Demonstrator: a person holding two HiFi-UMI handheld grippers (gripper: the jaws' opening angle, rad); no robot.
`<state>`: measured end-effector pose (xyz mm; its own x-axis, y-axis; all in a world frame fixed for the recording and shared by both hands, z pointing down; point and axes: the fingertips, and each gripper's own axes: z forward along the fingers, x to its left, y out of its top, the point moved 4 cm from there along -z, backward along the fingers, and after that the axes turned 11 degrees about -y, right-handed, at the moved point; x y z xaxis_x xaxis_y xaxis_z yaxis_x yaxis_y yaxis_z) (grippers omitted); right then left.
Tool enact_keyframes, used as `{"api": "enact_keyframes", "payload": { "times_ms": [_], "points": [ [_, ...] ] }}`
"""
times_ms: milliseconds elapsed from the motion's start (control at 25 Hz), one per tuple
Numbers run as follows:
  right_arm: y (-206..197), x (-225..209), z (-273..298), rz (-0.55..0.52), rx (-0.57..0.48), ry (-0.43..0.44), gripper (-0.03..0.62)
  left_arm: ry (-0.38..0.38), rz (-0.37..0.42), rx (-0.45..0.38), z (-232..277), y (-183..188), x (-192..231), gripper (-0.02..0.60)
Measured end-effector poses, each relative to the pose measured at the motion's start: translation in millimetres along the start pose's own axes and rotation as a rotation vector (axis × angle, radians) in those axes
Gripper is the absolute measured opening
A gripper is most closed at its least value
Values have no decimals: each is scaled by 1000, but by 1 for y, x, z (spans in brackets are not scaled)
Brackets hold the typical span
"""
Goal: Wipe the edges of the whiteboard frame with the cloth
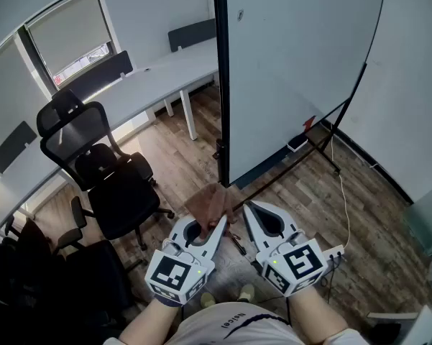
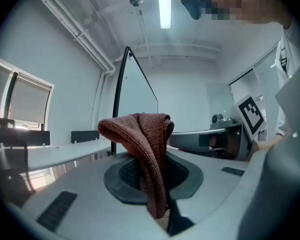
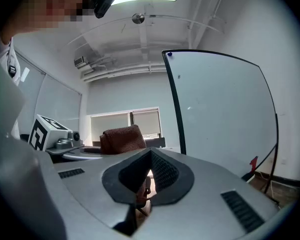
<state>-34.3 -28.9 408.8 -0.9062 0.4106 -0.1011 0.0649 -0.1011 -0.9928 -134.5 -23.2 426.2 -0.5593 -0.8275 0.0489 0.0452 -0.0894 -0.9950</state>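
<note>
**Left gripper** (image 1: 217, 226): lower centre of the head view. Its jaws are clenched on the brown terry cloth (image 2: 146, 151). The cloth is pinched in a fold: 1 lobe stands above the jaw tips and 1 end hangs below them.

**Right gripper** (image 1: 249, 210): just to the right of the left gripper in the head view. Its jaws are closed tip to tip with nothing between them. Only a thin slit shows behind the tips.

**Whiteboard** (image 1: 302, 63): upright on a floor stand, upper right of the head view, with a blank surface. Its black frame edge (image 1: 221, 85) runs vertically down the centre of the picture. In the left gripper view the frame edge stands behind the cloth, apart from it.

**Markings:** each of the 2 marker cubes (image 1: 174, 273) carries black-and-white square codes and no readable words. The print on the person's shirt (image 1: 230, 327), at the bottom edge, is too small to read.

**Surroundings:** a black mesh office chair (image 1: 104, 171) stands at the left. A curved white desk (image 1: 140, 85) runs behind it. A white cable (image 1: 343, 207) lies on the wooden floor (image 1: 302, 192) at the right.
</note>
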Motion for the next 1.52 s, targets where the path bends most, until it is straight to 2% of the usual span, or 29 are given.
{"api": "enact_keyframes", "payload": {
  "times_ms": [360, 600, 800, 1160, 1520],
  "points": [
    [2, -5, -3, 5, -3, -1, 3, -2, -12, -3, 5, 5, -3, 61],
    [2, -10, -3, 70, -7, 12, 3, 5, -14, 2, 6, 3, -3, 61],
    [5, -16, -4, 65, -17, 8, 3, 14, -8, 6, 10, 2, -3, 61],
    [9, -37, -14, 70, -32, 6, 3, 34, 47, 32, 27, 5, -7, 61],
    [23, -60, -17, 48, -59, 56, 3, 118, 101, 64, 54, 13, 1, 61]
  ]
}}
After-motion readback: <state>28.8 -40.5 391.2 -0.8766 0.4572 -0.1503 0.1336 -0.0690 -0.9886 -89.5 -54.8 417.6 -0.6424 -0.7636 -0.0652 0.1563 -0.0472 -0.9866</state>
